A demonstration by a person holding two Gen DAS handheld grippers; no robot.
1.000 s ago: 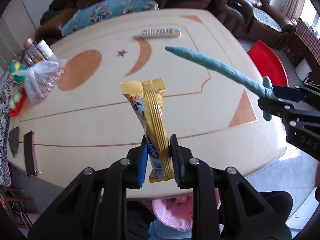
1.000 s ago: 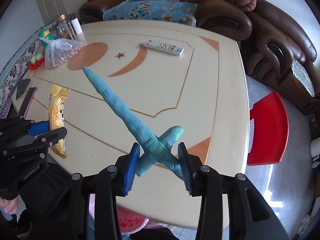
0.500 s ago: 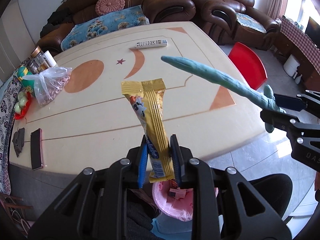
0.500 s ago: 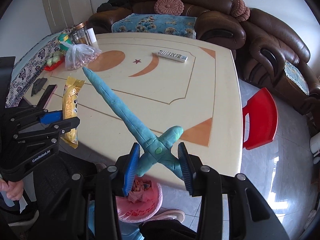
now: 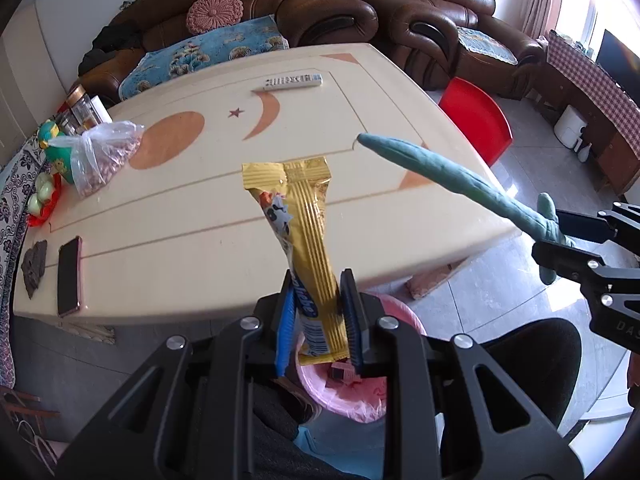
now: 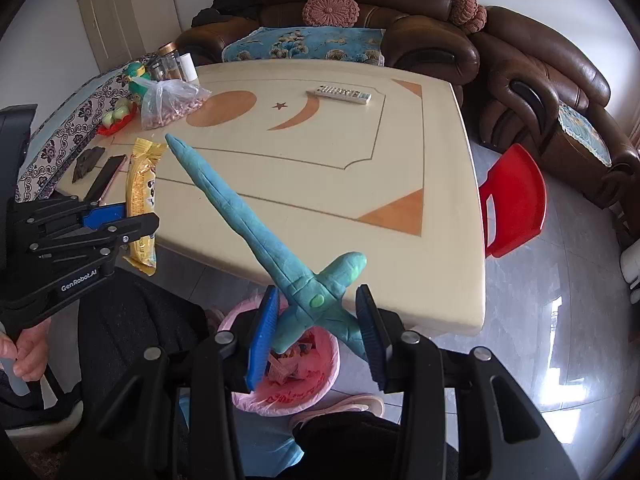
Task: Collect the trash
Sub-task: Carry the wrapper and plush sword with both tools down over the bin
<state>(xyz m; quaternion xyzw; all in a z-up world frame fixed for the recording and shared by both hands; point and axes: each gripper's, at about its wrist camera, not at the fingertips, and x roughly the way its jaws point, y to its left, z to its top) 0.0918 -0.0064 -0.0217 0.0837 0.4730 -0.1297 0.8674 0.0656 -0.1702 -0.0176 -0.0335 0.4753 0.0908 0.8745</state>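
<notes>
My left gripper [image 5: 318, 312] is shut on a gold snack wrapper [image 5: 304, 240] that stands up between its blue pads. Just below it, past the table's near edge, sits a bin lined with a pink bag [image 5: 356, 400]. My right gripper [image 6: 316, 316] is shut on the hilt of a long teal clay sword [image 6: 248, 216], whose blade points up and left over the table. The same pink-lined bin [image 6: 304, 376], with scraps inside, lies under the right gripper. Each gripper appears in the other view: the right gripper [image 5: 576, 240] at the right, the left gripper [image 6: 116, 220] at the left.
The cream table [image 6: 320, 168] carries a remote [image 6: 338, 94], a clear bag of nuts [image 6: 172, 106], jars, a phone [image 5: 69, 276] and a dark object [image 5: 34, 266]. A red stool [image 6: 514, 204] stands to the right, brown sofas behind. A person's hand [image 6: 24, 356] and dark trousers are below.
Both grippers have drawn back from the table with their loads. The table's near edge now shows clearly, and the pink-lined bin has come into view beneath both grippers.
</notes>
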